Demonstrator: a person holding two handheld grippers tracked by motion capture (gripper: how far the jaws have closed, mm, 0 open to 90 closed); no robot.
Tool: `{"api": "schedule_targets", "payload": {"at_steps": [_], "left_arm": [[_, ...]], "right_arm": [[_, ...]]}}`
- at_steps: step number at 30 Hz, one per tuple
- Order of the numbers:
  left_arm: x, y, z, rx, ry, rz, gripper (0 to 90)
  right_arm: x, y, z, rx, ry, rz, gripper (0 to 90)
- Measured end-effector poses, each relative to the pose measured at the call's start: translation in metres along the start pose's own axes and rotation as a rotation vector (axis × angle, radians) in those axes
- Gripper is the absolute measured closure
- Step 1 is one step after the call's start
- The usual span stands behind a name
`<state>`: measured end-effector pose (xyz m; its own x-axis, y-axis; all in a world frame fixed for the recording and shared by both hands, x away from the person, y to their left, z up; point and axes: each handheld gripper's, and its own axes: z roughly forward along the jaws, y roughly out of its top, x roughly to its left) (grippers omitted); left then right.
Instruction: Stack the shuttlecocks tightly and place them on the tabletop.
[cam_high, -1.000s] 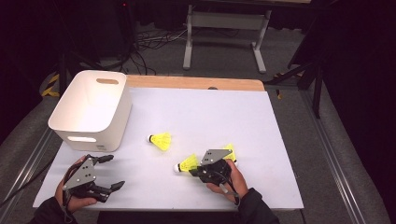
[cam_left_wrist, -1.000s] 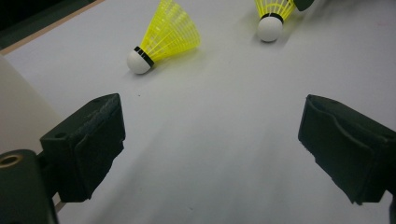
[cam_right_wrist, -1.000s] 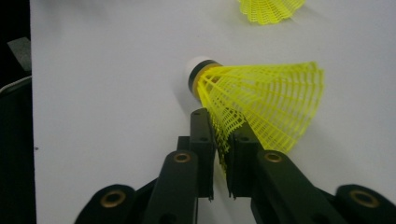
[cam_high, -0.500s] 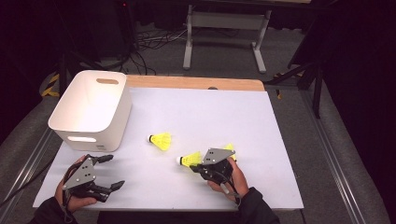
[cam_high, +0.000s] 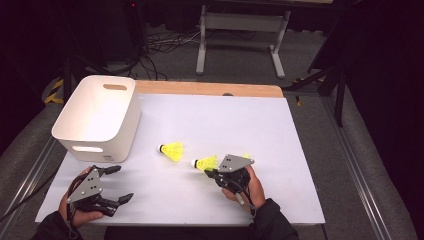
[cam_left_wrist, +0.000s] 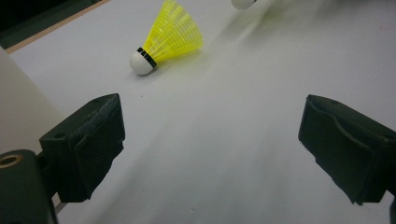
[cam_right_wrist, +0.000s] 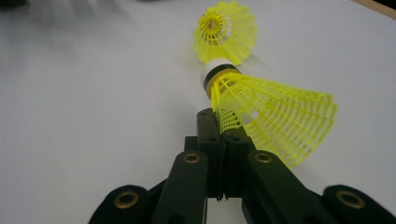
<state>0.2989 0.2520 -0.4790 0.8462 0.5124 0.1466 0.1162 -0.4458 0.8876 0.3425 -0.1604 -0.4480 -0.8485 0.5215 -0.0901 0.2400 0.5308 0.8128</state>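
Dim room, grey floor (cam_high: 260, 60), perhaps cables (cam_high: 160, 45) behind.

Obstacles and free room, white table (cam_high: 280, 150):
- White bin (cam_high: 97, 117), far left corner; blocks that side.
- Loose yellow shuttlecock (cam_high: 171, 150), mid-table, just right of the bin, lying on its side.
- Second shuttlecock (cam_high: 206, 163), near the first, pinched by its skirt in the right gripper (cam_high: 216, 173).
- Right half and far centre: open surface.
- Near strip between the two hands: open.

R gripper (cam_high: 212, 172) on shuttlecock (cam_high: 205, 163), L gripper (cam_high: 116, 184) idle – white bin (cam_high: 95, 117)
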Motion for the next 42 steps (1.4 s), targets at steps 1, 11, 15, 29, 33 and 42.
{"api": "schedule_targets", "payload": {"at_steps": [1, 11, 15, 29, 33, 42], "left_arm": [[0.000, 0.000, 0.000, 0.002, -0.001, -0.003, 7.8], [0.000, 0.000, 0.000, 0.000, -0.010, -0.007, 7.8], [0.001, 0.000, 0.001, 0.001, -0.010, -0.009, 7.9], [0.001, -0.001, 0.001, -0.001, -0.020, -0.007, 7.9], [0.001, 0.000, 0.001, 0.004, -0.022, -0.001, 7.9], [0.001, 0.000, 0.002, 0.002, -0.028, 0.001, 8.4]], "right_arm": [[-0.001, 0.001, 0.001, -0.004, 0.000, 0.004, 89.6], [-0.010, 0.020, 0.027, 0.005, -0.036, 0.014, 89.6], [-0.014, 0.024, 0.038, 0.020, -0.039, 0.017, 89.6], [-0.015, 0.037, 0.071, 0.041, 0.006, 0.024, 89.3], [-0.015, 0.038, 0.079, 0.053, 0.011, 0.031, 89.2], [-0.013, 0.044, 0.089, 0.065, 0.013, 0.023, 89.1]]}}
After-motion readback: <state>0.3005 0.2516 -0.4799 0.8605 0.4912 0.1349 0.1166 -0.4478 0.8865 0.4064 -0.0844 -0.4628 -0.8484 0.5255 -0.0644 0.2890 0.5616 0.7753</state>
